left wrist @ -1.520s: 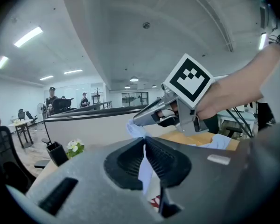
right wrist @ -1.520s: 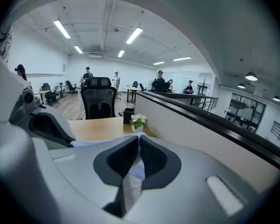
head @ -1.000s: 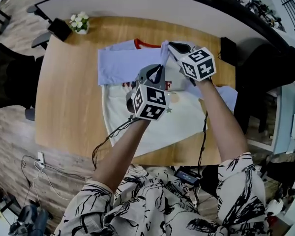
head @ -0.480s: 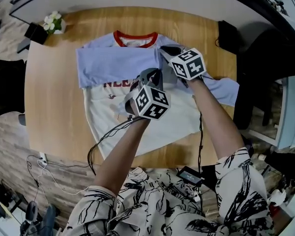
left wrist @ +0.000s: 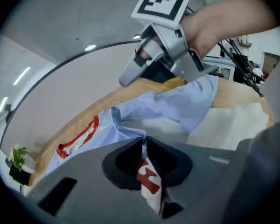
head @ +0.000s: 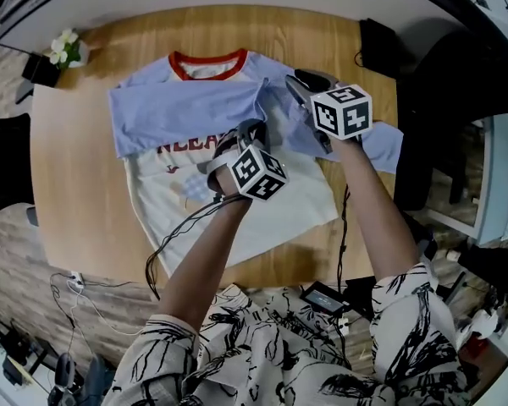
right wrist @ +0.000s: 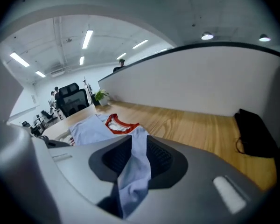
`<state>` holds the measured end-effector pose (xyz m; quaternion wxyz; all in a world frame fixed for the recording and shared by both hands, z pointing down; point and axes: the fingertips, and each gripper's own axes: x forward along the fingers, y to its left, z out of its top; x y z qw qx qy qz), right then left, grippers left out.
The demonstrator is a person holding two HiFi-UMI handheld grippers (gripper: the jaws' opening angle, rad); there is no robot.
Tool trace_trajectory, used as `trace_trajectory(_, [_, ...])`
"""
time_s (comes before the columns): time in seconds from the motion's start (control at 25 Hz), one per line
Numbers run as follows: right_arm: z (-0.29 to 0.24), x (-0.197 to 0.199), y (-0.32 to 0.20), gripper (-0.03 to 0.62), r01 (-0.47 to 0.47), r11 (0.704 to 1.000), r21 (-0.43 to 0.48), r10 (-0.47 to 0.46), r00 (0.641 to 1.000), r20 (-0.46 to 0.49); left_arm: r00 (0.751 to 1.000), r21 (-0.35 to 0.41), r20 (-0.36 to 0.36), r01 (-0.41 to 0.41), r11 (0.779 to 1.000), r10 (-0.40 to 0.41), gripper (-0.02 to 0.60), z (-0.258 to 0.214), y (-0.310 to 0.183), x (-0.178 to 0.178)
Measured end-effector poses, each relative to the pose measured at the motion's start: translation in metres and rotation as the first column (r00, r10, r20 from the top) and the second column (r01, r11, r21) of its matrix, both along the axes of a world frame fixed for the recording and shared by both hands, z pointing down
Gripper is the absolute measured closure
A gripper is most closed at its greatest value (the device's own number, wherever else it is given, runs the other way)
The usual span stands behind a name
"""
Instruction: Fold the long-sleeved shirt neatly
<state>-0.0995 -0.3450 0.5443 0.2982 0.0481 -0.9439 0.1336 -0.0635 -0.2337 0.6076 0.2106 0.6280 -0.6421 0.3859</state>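
**Sleeve fold at set-down: both grippers on the cloth**

Shirt position: the long-sleeved shirt [head: 288,201] is lying flat on the bench [head: 76,193]. Its long axis is running away from the person, with the red collar [head: 207,64] at the far end and the hem at the near edge. One blue sleeve [head: 178,112] is lying crosswise over the chest, above the red lettering.

Fingers: those of the left gripper [left wrist: 144,141] are pressing together on a pinch of white printed cloth and blue cloth, taken at mid-chest. Those of the right gripper [right wrist: 139,139] have just been opening. A strip of blue cloth is running between them and touching both sides, so the hold is judged to be loosening rather than gone. The strip is leading forward toward the collar.

Deciding relation: the other sleeve [head: 385,146] is trailing off to the person's right, past the right forearm, toward the bench's right edge. The right gripper is standing nearer to it, while the left is sitting over the middle of the shirt. In my judgement the next fold is calling for a reach rightward with the right gripper.

Surroundings: the bench is bare wood, carrying a small potted plant [head: 63,49] at its far left corner and a black pouch [head: 377,45] at far right. A curved white partition [right wrist: 200,83] is closing off the far side. Cables [head: 68,299] are lying on the wood-pattern floor [head: 17,252].
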Motion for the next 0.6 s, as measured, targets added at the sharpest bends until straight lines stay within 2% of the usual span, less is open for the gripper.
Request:
trace_trajectory(0.08, [-0.019, 0.024, -0.006, 0.47, -0.043, 0.999, 0.006, 0.042, 0.997, 0.061, 0.998, 0.002, 0.008, -0.058, 0.998, 0.058, 0.509, 0.003, -0.006, 0.014])
trace_trajectory(0.16, [-0.033, 0.052, -0.008, 0.453, -0.086, 0.996, -0.001, 0.086, 0.99, 0.111, 0.994, 0.007, 0.01, -0.105, 0.994, 0.105, 0.44, 0.002, -0.01, 0.027])
trace_trajectory(0.28, [-0.043, 0.098, -0.011, 0.447, -0.192, 0.981, -0.023, 0.194, 0.967, 0.166, 0.99, 0.023, 0.023, -0.138, 0.99, 0.137, 0.431, -0.008, -0.012, 0.031])
trace_trajectory(0.48, [-0.048, 0.179, -0.034, 0.372, -0.402, 0.916, 0.009, 0.393, 0.9, 0.189, 0.985, 0.084, 0.042, -0.17, 0.982, 0.167, 0.406, -0.05, -0.025, 0.033])
trace_trajectory(0.6, [-0.056, 0.229, -0.048, 0.322, -0.511, 0.86, 0.014, 0.498, 0.843, 0.205, 0.978, 0.136, 0.03, -0.209, 0.969, 0.207, 0.383, -0.086, -0.048, 0.052])
